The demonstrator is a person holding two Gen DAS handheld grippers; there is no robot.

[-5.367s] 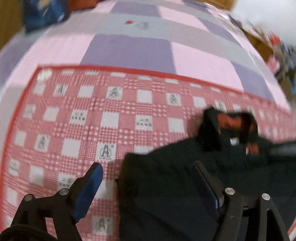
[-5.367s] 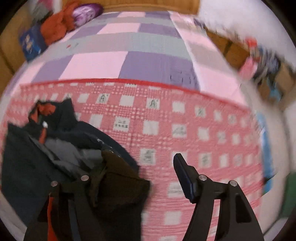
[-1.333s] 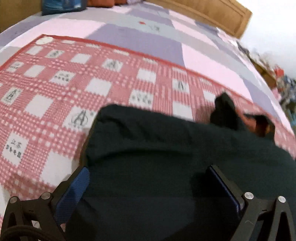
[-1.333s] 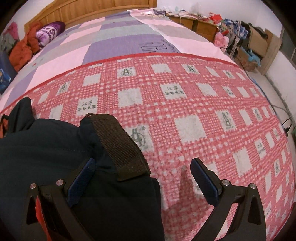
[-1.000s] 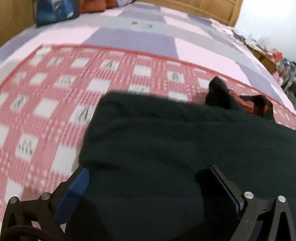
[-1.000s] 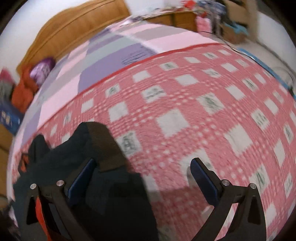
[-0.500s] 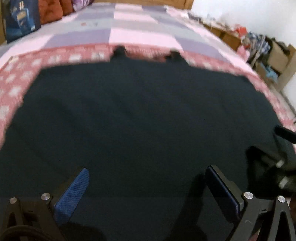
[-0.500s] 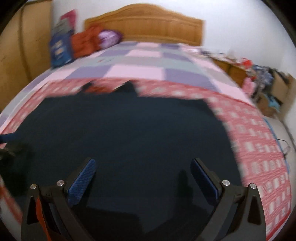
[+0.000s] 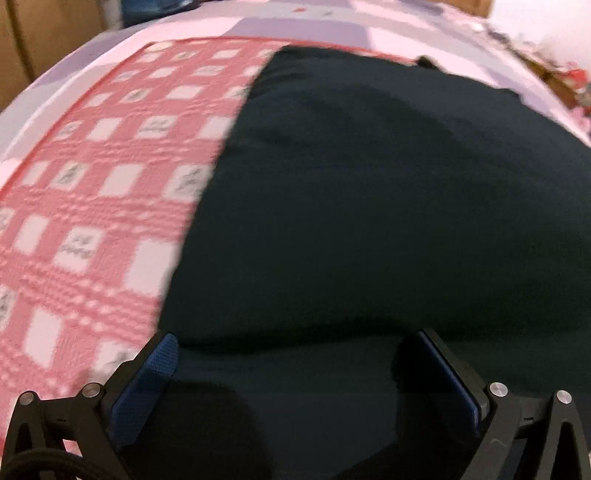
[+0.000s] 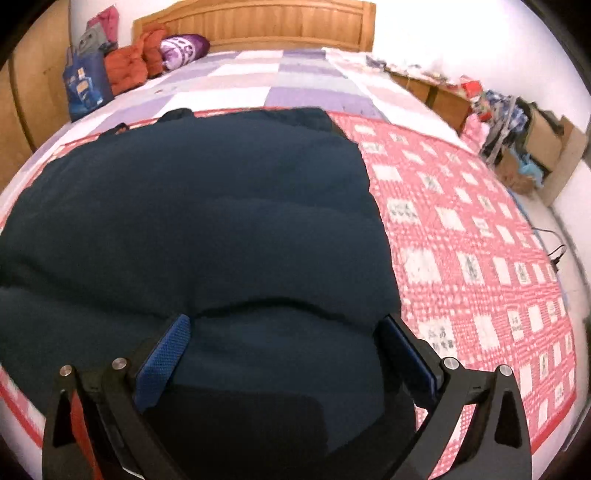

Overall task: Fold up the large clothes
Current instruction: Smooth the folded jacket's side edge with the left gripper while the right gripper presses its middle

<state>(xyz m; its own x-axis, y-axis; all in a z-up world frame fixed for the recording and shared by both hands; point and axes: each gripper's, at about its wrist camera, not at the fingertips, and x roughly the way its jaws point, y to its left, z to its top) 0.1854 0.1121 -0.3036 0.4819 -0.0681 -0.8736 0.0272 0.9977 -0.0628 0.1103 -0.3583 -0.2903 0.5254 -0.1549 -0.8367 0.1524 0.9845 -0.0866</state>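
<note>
Dark garment: jacket (image 10: 207, 206), near-black navy, spread flat across the near part of the bed; fills most of both wrist views.
Cover: red-and-white checked blanket (image 10: 461, 251) under the jacket, showing to its right in the right wrist view and to its left (image 9: 92, 192) in the left wrist view.
Bed: pink, purple and grey patchwork sheet (image 10: 258, 81) beyond the blanket; wooden headboard (image 10: 258, 22) at the far end.
Jacket far edge: reaches the blanket's red border; a small dark bump, likely collar, sticks up at the far left (image 10: 177, 112).
Jacket seam: a curved line (image 10: 266, 306) runs across the cloth just ahead of the right claw's tips.
Left claw (image 9: 295, 354): jaws wide apart, blue pads (image 9: 159, 362) showing, nothing between them; it sits low over the jacket's near left part, contact not certain.
Right claw (image 10: 288, 336): jaws wide apart, blue pads (image 10: 166, 347) showing, empty; low over the jacket's near right part.
Bed head items: orange bundle (image 10: 129, 66), purple pillow (image 10: 183, 50), blue bag (image 10: 85, 86) at the far left.
Room side: clutter and cardboard boxes (image 10: 517, 125) along the right wall.
Image quality: left wrist view motion-blurred.
</note>
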